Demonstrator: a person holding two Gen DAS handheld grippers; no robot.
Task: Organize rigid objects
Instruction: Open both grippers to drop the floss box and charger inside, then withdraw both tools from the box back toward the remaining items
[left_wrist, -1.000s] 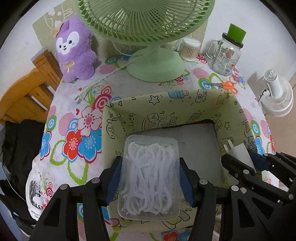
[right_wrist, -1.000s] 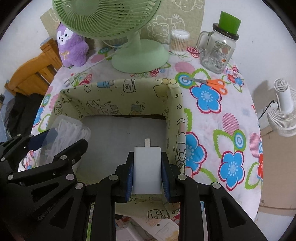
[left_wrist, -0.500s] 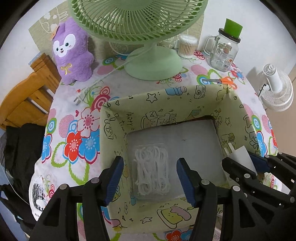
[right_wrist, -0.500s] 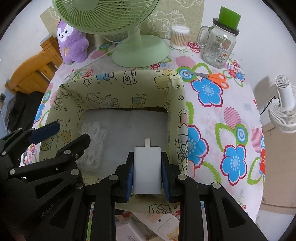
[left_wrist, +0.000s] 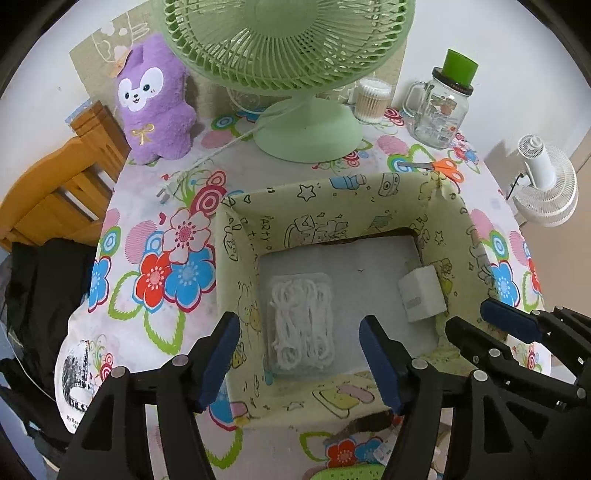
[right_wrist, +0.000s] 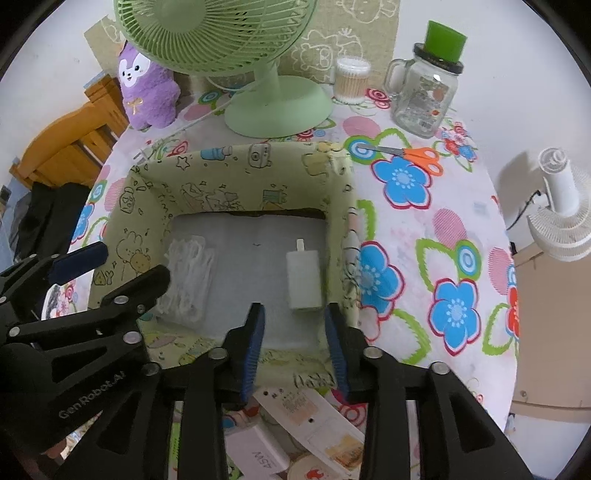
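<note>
A green cartoon-print storage box (left_wrist: 332, 199) (right_wrist: 229, 166) stands on the flowered table. A clear plastic case of white floss picks (left_wrist: 301, 321) (right_wrist: 188, 273) lies on its grey floor at the left. A white charger plug (left_wrist: 423, 295) (right_wrist: 303, 280) lies by the box's right wall. My left gripper (left_wrist: 301, 365) hangs above the case, its jaws opening, with nothing between them. My right gripper (right_wrist: 295, 343) hangs just above the plug, its jaws opening too, and its pads are clear of the plug.
A green desk fan (left_wrist: 306, 125) stands behind the box, with a purple plush toy (left_wrist: 155, 107) to its left. A glass jar mug (left_wrist: 441, 110), a cotton swab tub (left_wrist: 371, 99) and orange scissors (right_wrist: 417, 155) lie at the back right. White packages (right_wrist: 303, 424) lie in front of the box.
My left gripper let go of the floss pick case, which dropped onto the box floor. My right gripper then opened and the white plug fell to the floor by the right wall.
</note>
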